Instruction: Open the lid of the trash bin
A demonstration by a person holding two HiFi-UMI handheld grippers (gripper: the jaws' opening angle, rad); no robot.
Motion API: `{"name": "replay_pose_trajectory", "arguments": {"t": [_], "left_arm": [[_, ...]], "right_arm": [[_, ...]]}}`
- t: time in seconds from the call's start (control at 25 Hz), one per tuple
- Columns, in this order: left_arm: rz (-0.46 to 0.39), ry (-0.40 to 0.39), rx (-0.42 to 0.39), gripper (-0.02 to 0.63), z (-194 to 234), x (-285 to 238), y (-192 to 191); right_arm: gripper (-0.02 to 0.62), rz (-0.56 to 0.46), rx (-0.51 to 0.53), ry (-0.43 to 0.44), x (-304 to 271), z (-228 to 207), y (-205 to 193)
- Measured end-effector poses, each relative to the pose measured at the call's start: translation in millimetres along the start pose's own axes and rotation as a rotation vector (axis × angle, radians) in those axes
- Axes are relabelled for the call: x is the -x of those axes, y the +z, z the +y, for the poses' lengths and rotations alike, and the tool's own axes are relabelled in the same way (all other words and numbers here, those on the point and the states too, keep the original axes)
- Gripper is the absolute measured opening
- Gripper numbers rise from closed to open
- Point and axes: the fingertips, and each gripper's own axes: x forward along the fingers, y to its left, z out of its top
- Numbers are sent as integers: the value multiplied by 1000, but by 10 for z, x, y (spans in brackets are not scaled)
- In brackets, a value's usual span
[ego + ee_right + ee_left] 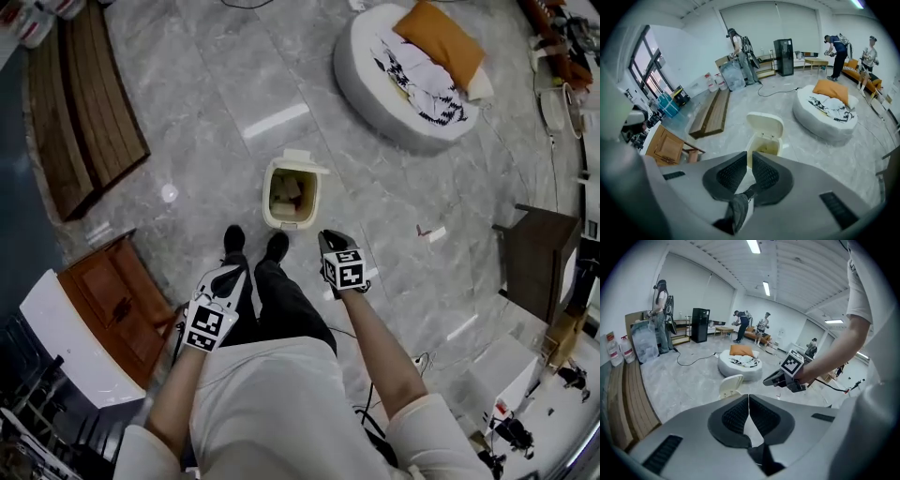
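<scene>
Your left gripper (229,277) has its jaws pressed together on nothing. Your right gripper (327,239) shows only a thin slit between its jaws and is just as empty. Neither one touches the trash bin (291,195), which stands near the middle of the grey floor (187,141), just beyond your shoes (277,247). Its lid (298,159) is up, tipped back from the far rim, and something pale lies inside. A round white cushion (375,84) sits toward the floor's far right corner.
</scene>
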Motion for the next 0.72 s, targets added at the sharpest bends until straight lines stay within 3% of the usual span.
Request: {"name": "replay_pose_trajectory", "arguments": {"t": [0.28,0.72], "left_arm": [[-56,50,-28,18,-128,294,360],[-180,121,-43,18,35,826,796]], "right_arm": [[49,-96,91,32,628,103,318],[49,-323,210,58,1574,534,946]]}}
